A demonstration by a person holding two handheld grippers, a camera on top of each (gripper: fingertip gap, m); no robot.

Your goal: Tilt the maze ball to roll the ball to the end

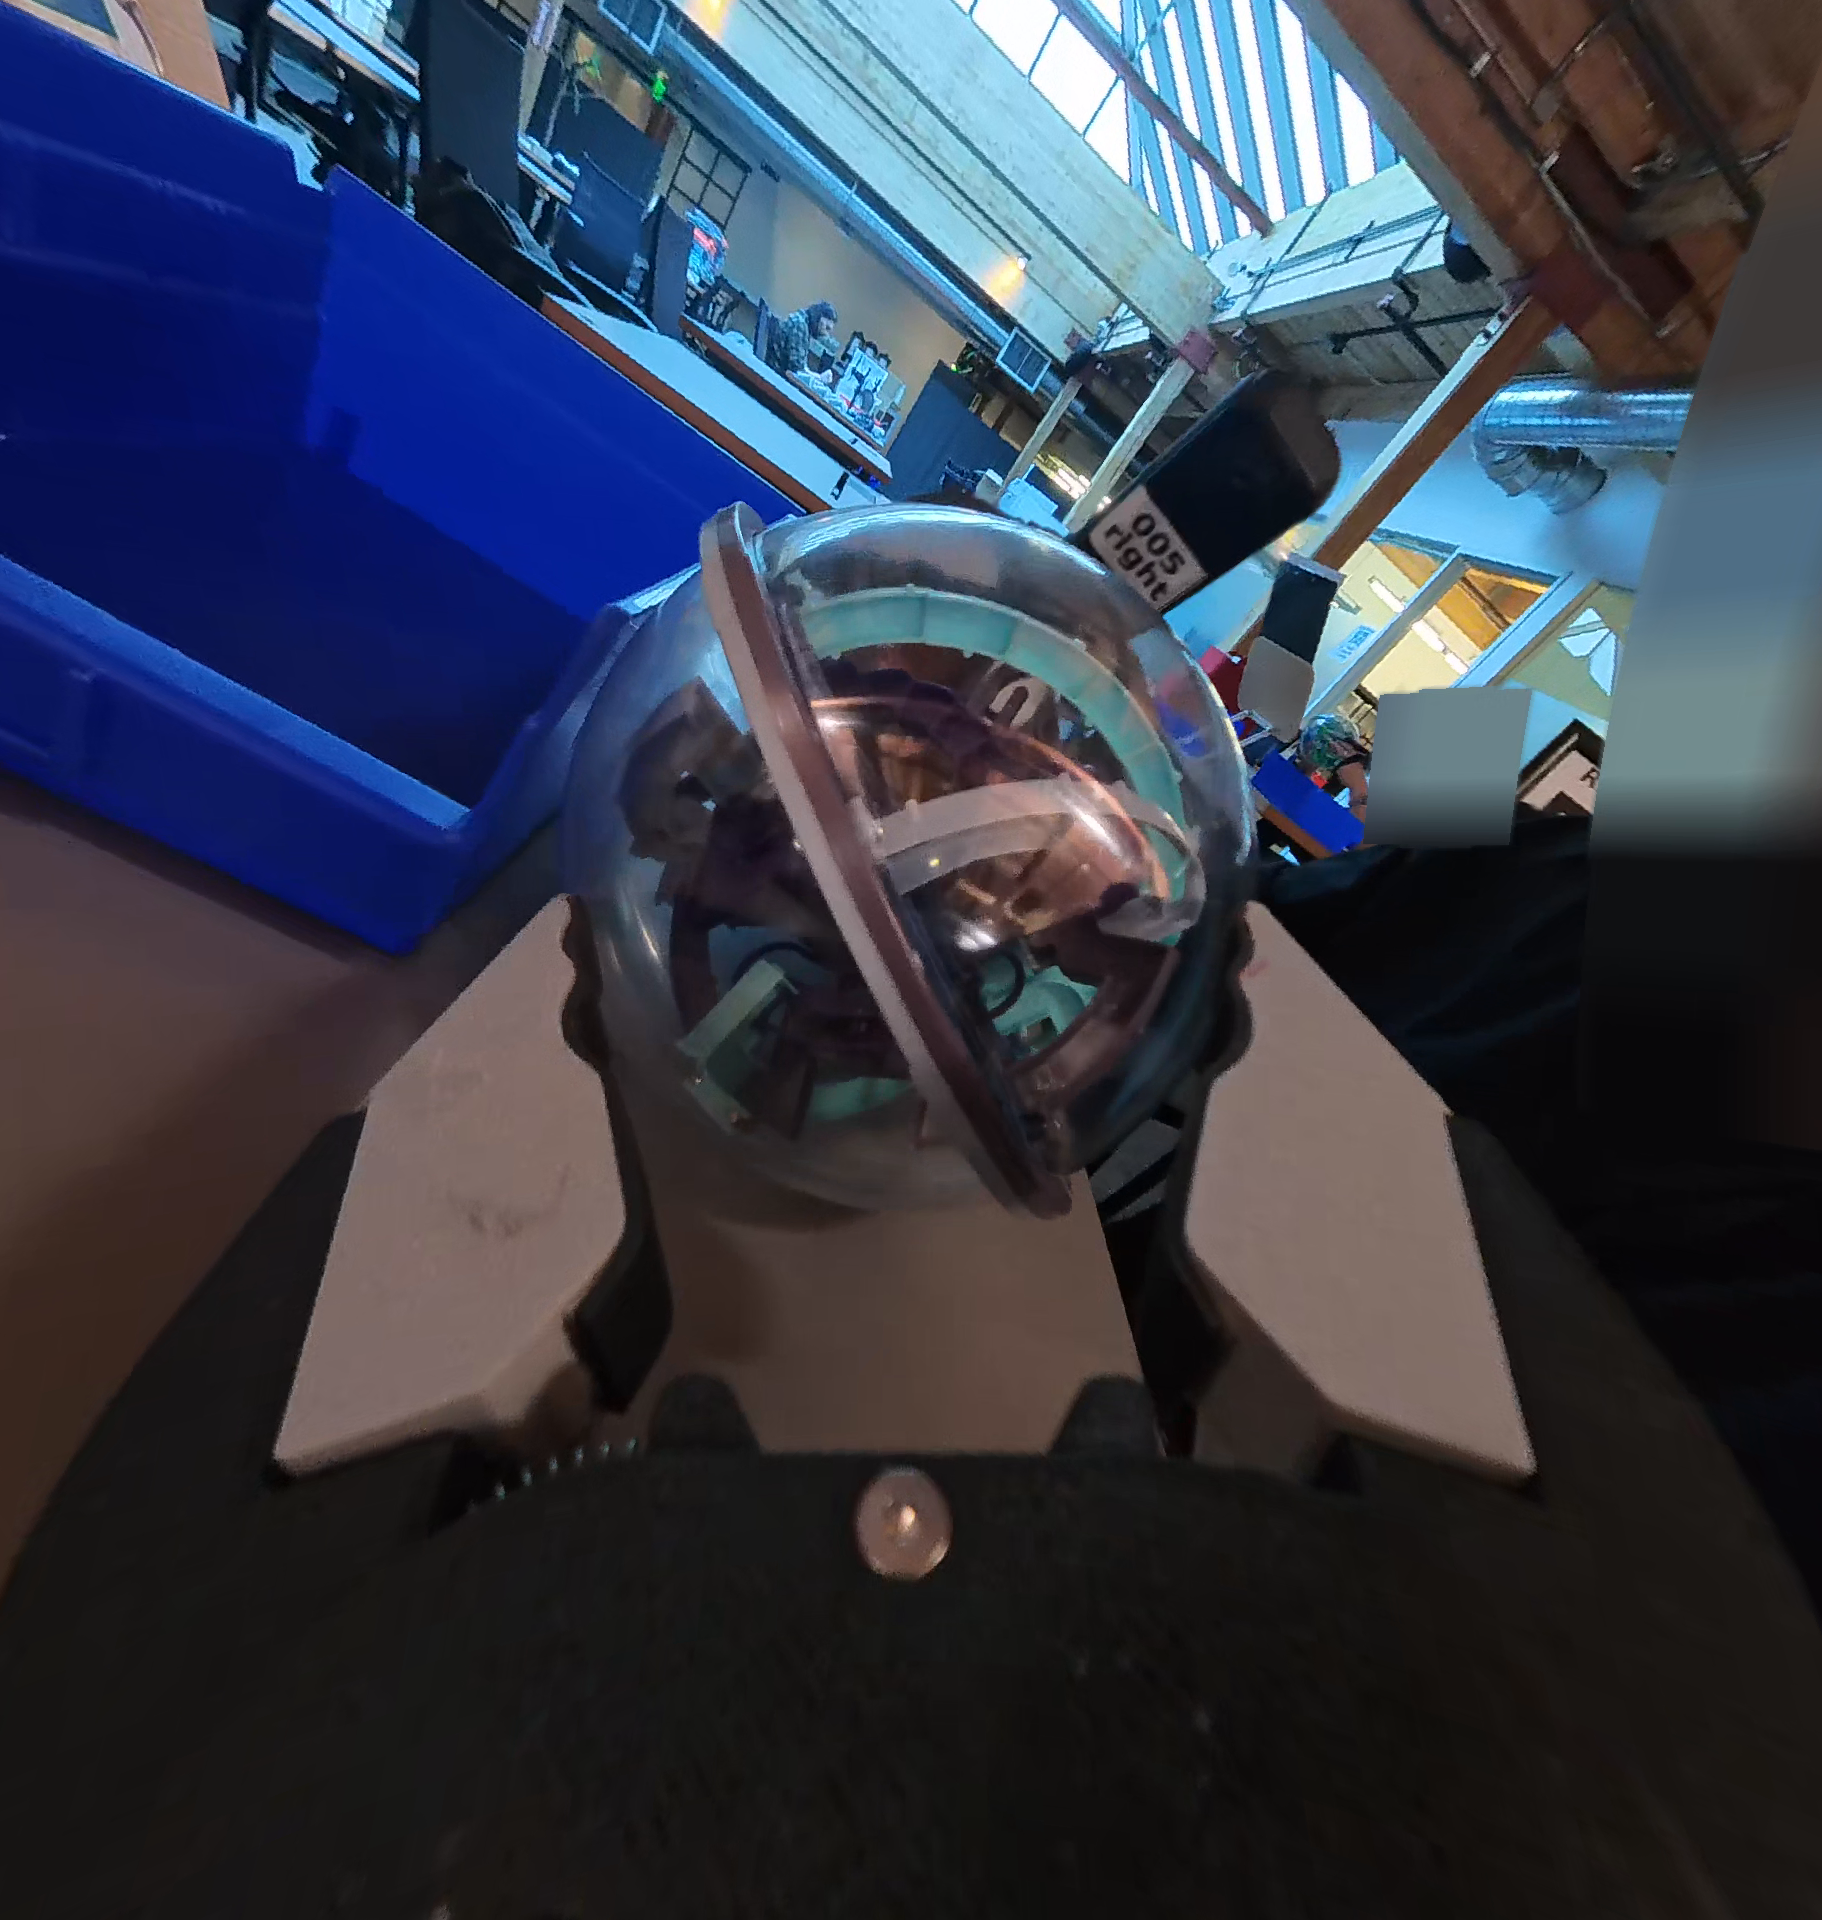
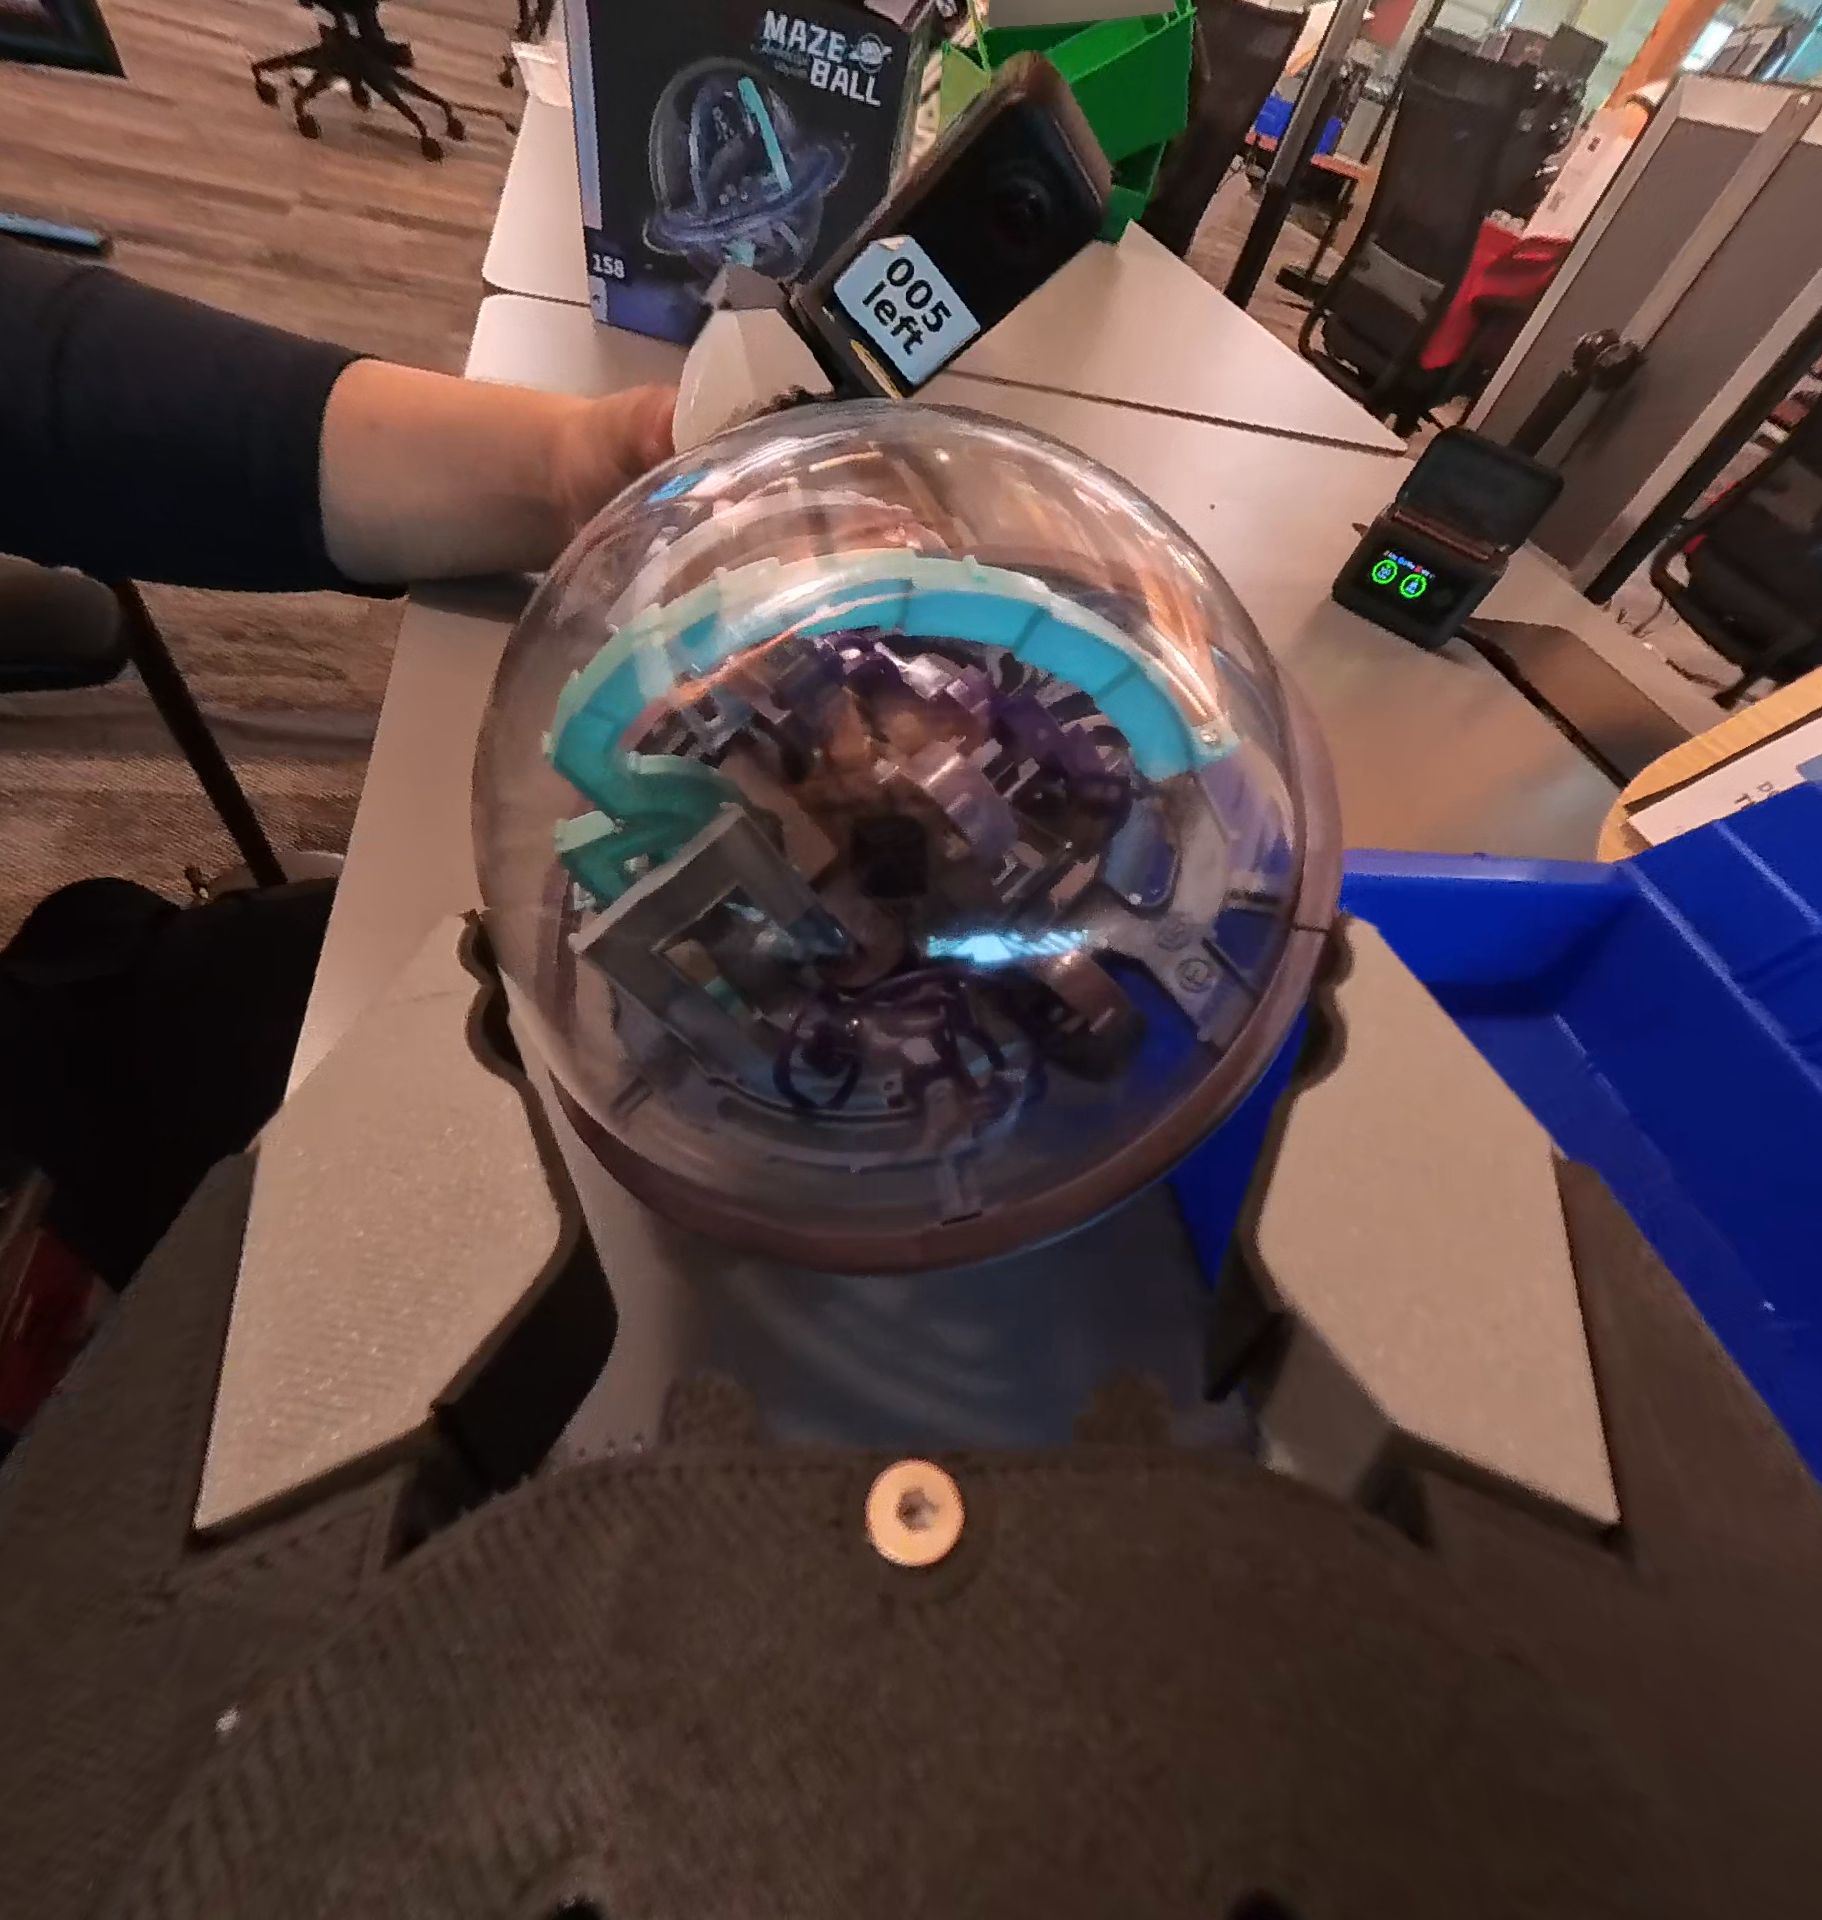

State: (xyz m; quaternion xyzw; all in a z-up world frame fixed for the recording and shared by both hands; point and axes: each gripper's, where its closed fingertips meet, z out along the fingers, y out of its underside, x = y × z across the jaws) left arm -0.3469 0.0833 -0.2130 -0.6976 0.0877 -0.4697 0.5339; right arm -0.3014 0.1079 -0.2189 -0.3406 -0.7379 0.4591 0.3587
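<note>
I hold the maze ball [image 1: 907,862] between both claws at once, lifted above the grey table [image 2: 1146,343]. My left gripper [image 1: 907,997] is spread wide around the clear sphere, and its scalloped black pads [image 1: 582,997] press against the shell on either side. From this side the ball's seam ring runs tilted, from upper left to lower right, with teal and white track pieces showing behind the plastic. My right gripper [image 2: 902,987] is spread wider still; its fingertips [image 2: 483,997] sit against the sphere right at the brown equator band, one on each flank. In the right wrist view the dome faces me, with a teal curved track across the top and purple loops low down. I cannot pick out the small ball inside the maze. A blue bin [image 2: 1634,997] stands just beside the sphere on the table. Farther off, the ball's printed box [image 2: 741,156] stands near a green bin [image 2: 1104,62], and a small black device [image 2: 1447,540] with a lit screen sits to the right.
</note>
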